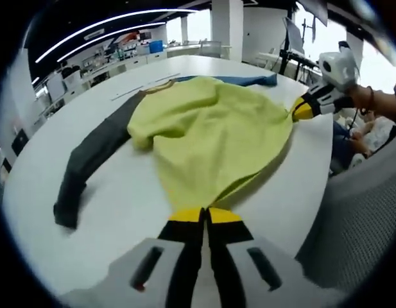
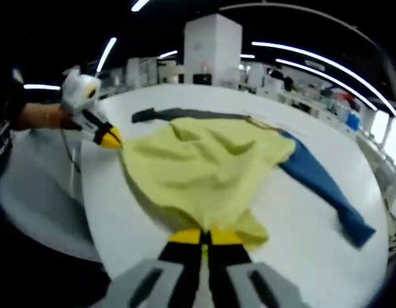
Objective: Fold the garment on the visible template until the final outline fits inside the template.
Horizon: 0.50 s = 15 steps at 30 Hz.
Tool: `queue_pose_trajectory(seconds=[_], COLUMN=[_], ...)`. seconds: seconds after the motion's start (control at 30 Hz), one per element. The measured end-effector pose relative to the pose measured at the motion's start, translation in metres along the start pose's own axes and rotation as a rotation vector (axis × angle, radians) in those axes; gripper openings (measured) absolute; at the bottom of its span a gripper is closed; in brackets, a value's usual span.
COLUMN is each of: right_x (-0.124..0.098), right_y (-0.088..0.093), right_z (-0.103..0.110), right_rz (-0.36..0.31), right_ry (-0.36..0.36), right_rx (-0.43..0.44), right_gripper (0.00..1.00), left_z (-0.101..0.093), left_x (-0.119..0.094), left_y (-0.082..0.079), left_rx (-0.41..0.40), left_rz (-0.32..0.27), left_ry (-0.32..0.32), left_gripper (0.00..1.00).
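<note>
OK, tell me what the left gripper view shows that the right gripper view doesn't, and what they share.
Left gripper view alone: the dark grey sleeve laid out full length down to its cuff, and a grey mesh surface beside the table.

Right gripper view alone: the blue sleeve stretched out to its cuff.

Both: the yellow garment body bunched on the white table, with the left gripper and right gripper each closed on its hem.
</note>
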State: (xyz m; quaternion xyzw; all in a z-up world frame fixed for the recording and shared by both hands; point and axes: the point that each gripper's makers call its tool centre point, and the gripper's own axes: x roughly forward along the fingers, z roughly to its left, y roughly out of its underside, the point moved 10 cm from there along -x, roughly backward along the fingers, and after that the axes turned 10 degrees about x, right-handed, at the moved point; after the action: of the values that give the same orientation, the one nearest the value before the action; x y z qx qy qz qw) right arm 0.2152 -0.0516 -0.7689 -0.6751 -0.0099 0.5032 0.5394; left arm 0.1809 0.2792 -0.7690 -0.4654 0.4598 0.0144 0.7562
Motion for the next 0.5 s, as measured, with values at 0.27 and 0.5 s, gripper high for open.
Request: queue_pose_trajectory(seconds=[0.27,0.5], right_x=[0.002,-0.004], right_y=[0.002,-0.002], right_z=[-0.003,-0.002], right_rz=[0.007,0.018], right_ry=[-0.016,-0.062], right_rx=[0.076,0.139], right_gripper=[0.0,0.16], left_z=[-0.001,0.001], left_x=[0.002,-0.008], left_y=[0.003,-0.002], left_rx=[-0.001,-0.042], left_rz=[0.032,-0.022], left_ry=[0.004,0.001], left_gripper=[0.01,0.14])
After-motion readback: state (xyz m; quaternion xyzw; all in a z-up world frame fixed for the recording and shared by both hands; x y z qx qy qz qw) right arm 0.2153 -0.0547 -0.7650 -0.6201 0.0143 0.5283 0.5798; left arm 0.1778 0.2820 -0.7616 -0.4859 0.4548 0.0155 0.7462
